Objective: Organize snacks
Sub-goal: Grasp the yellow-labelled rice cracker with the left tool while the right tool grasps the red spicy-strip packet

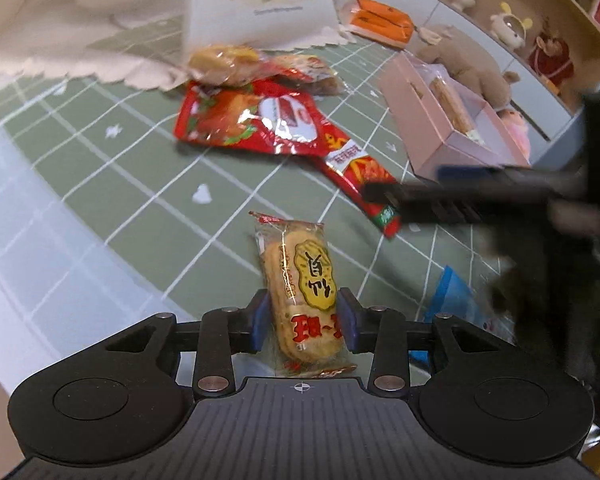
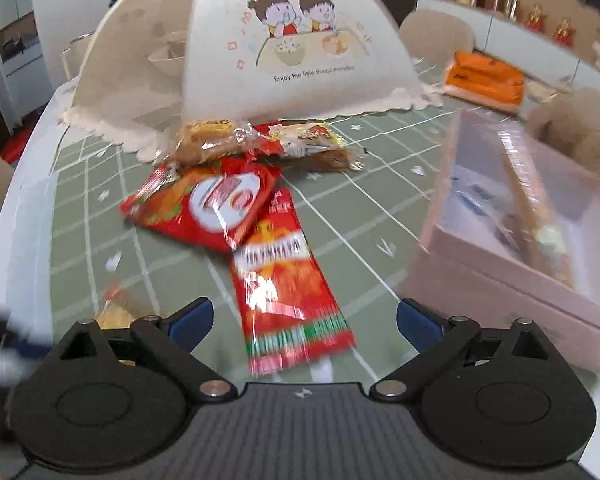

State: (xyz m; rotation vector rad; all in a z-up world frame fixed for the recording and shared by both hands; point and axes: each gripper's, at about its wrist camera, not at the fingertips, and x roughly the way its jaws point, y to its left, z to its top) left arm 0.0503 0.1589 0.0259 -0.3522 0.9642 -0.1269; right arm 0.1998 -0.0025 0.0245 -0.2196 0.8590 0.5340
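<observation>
My left gripper (image 1: 303,322) is shut on a rice cracker pack (image 1: 300,276), clear wrap with a yellow label, held above the green grid tablecloth. My right gripper (image 2: 305,322) is open and hovers over a long red snack stick pack (image 2: 288,284); it shows blurred in the left wrist view (image 1: 380,192) at that pack (image 1: 360,176). A wide red snack bag (image 2: 204,208) (image 1: 252,120) lies behind it. Two clear-wrapped pastries (image 2: 216,140) (image 1: 224,62) lie further back. A pink box (image 2: 520,232) (image 1: 440,120) with a wrapped snack inside stands at the right.
A white mesh food cover (image 2: 284,40) with a cartoon print stands at the back of the table. An orange tissue pack (image 2: 484,80) lies at the back right. A blue packet (image 1: 452,300) lies near my left gripper. Beige chairs and a shelf with figurines stand beyond the table.
</observation>
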